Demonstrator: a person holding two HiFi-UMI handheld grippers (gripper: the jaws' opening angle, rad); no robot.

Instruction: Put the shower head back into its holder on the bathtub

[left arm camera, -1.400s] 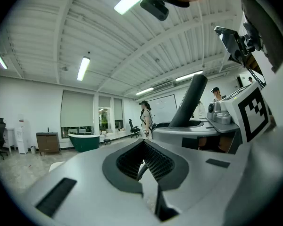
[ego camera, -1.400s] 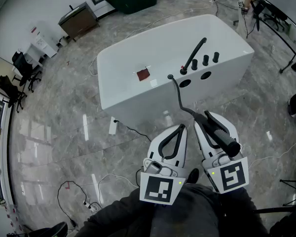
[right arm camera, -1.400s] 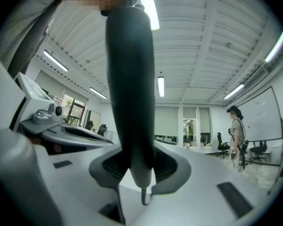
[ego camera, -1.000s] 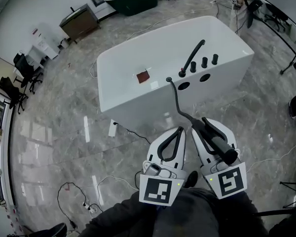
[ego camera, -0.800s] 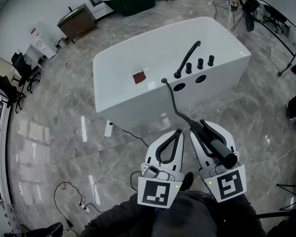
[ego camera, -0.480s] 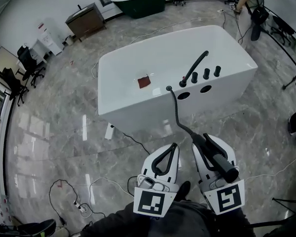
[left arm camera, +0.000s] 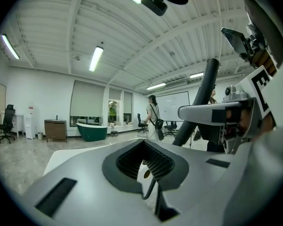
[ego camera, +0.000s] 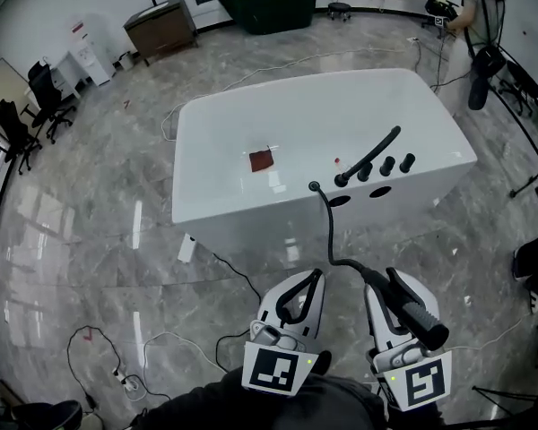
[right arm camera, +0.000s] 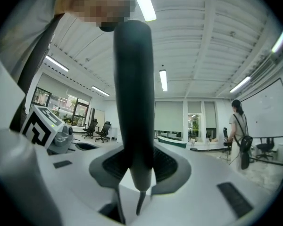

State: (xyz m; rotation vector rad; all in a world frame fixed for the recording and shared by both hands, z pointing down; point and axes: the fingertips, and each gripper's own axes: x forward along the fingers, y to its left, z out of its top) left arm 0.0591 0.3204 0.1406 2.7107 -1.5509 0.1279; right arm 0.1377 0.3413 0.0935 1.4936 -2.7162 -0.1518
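My right claw [ego camera: 383, 278] clamps the shower head [ego camera: 411, 307]; my left claw [ego camera: 312, 277] is pinched empty. I should approach the bathtub [ego camera: 251, 206] slowly, keeping the hose [ego camera: 330, 231] slack

Red object [ego camera: 261, 160] — too small

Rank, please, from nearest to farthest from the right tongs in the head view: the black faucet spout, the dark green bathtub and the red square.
1. Black faucet spout, on the near rim of the white tub, ahead of the right tongs.
2. Red square, inside the tub, further left.
3. Dark green bathtub, by the far wall.
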